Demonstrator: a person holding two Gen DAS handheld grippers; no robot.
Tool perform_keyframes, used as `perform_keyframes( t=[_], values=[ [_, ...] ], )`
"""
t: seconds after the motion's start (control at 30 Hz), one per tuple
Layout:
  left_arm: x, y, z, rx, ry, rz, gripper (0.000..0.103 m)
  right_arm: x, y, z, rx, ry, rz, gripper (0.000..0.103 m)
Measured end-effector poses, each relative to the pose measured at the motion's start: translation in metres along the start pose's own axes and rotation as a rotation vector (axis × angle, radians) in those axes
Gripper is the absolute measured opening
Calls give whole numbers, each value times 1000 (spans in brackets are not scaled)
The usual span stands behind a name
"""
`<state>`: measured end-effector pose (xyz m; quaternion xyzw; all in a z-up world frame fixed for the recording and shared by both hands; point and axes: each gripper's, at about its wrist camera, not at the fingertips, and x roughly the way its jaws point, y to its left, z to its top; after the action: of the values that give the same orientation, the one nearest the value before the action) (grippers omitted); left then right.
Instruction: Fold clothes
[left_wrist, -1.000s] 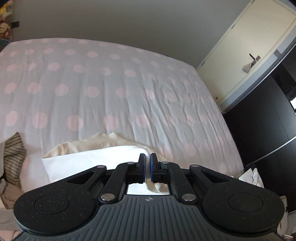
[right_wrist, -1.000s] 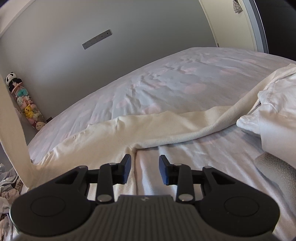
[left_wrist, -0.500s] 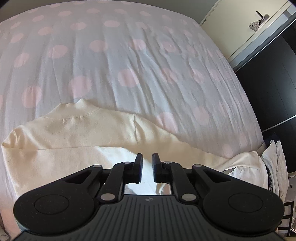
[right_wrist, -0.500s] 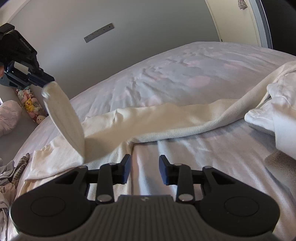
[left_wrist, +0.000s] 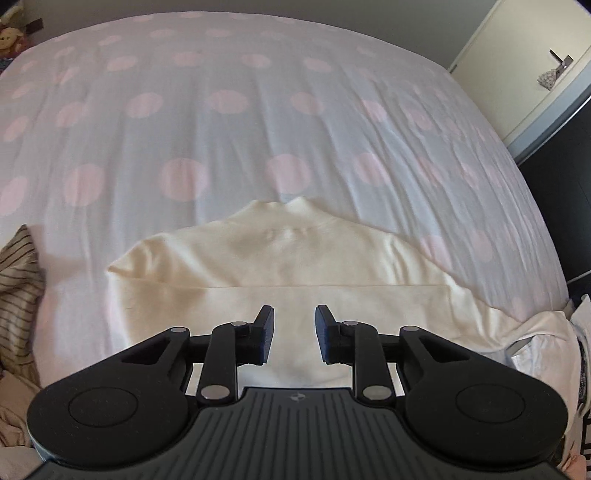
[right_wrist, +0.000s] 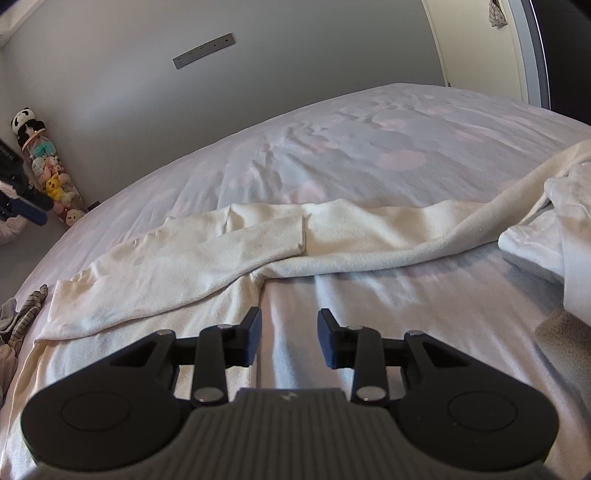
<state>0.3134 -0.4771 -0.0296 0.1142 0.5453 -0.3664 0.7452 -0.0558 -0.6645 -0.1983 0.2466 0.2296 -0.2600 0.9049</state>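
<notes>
Cream sweater (left_wrist: 280, 254) flat on dotted bedspread (left_wrist: 221, 140), collar away. Left sleeve (right_wrist: 177, 258) now laid across chest; a second ago pinched and lifted by left gripper (left_wrist: 294, 334), since released, jaws parted, empty. Right gripper (right_wrist: 289, 338) also parted, empty, unchanged. Right sleeve (right_wrist: 424, 232) trailing out toward white pile (right_wrist: 546, 229); likely next to fold in.
</notes>
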Motion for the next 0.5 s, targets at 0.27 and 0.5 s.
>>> perform_keyframes(
  t=[0.27,0.5],
  values=[
    [8,91,-23,-78,-68,107,26,23,21,26,-96,-86,10,37],
    [38,138,-30,-161,-106,95,42,78,17,70,-21,-139,-15,42]
  ],
)
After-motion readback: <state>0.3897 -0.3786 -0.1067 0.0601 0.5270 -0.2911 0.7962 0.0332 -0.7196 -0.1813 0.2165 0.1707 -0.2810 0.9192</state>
